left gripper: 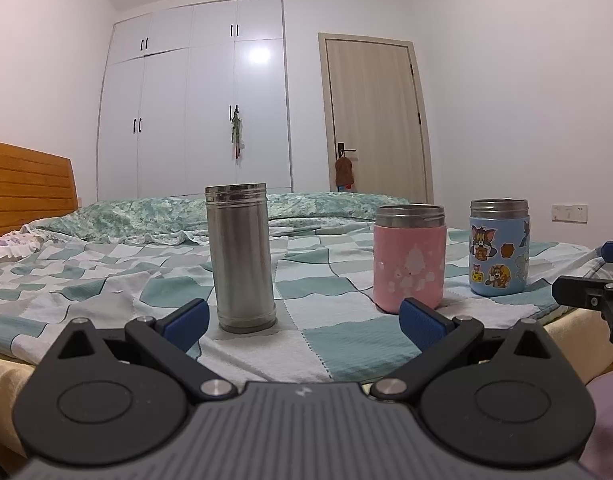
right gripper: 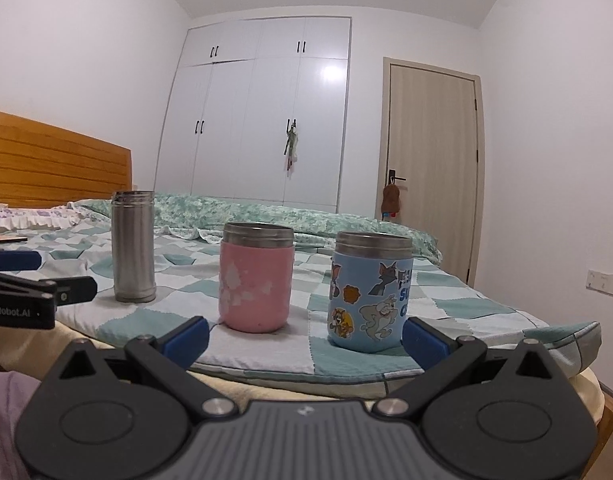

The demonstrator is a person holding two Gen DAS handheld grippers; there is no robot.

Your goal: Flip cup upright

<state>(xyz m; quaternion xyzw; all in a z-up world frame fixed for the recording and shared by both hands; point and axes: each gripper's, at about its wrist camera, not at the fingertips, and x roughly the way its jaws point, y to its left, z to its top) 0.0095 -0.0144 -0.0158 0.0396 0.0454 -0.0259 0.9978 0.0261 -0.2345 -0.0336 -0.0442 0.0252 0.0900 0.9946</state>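
Note:
Three cups stand upright in a row on the bed, mouths up. A tall steel cup [left gripper: 242, 256] [right gripper: 133, 246] is on the left. A pink cup [left gripper: 409, 258] [right gripper: 256, 278] is in the middle. A blue cartoon cup [left gripper: 499, 247] [right gripper: 370, 290] is on the right. My left gripper [left gripper: 304, 322] is open and empty, just short of the steel and pink cups. My right gripper [right gripper: 305, 338] is open and empty, just short of the pink and blue cups. Each gripper shows at the edge of the other's view.
The cups stand on a green and white checked bedspread [left gripper: 106, 280] near the bed's front edge [right gripper: 286, 376]. A wooden headboard [right gripper: 46, 160] is at the left. A white wardrobe [left gripper: 194, 100] and a closed door [right gripper: 430, 160] are behind the bed.

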